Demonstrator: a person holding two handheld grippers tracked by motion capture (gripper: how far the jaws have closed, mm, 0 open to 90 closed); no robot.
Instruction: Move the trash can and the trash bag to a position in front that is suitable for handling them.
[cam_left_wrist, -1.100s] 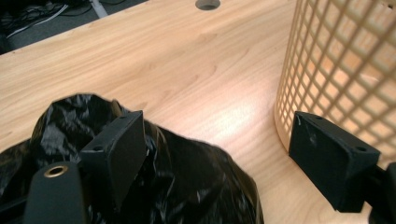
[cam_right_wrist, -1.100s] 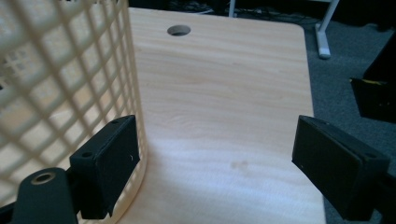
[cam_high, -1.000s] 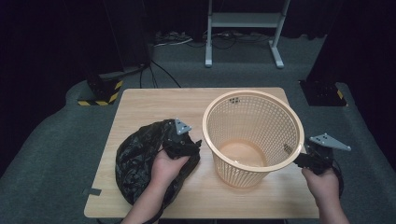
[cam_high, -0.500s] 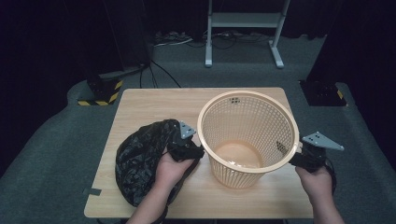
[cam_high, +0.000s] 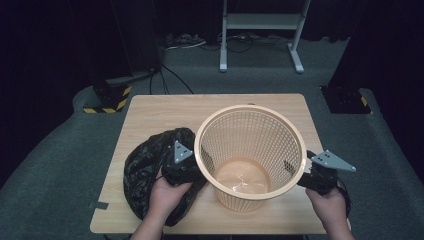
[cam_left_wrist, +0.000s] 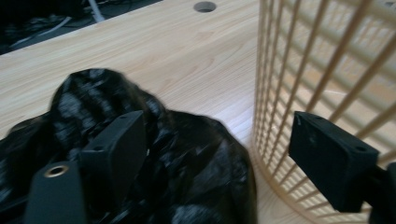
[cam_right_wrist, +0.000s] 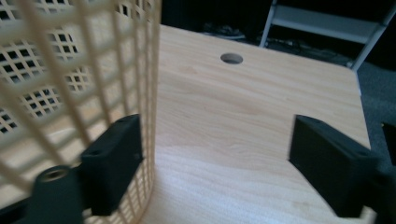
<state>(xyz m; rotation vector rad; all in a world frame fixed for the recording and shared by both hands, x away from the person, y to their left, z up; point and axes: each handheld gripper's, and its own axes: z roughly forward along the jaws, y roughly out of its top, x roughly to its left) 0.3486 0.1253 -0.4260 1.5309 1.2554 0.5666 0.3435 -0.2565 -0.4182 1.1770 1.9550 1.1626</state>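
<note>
Lining has not begun: the basket stands empty mid-frame on the worktop, the black bag crumpled left, left gripper and right gripper jaws wide, holding nothing.

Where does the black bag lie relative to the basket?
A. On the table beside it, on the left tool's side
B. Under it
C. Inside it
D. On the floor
A: in the high view the bag sits on the table, left of the basket.
</note>
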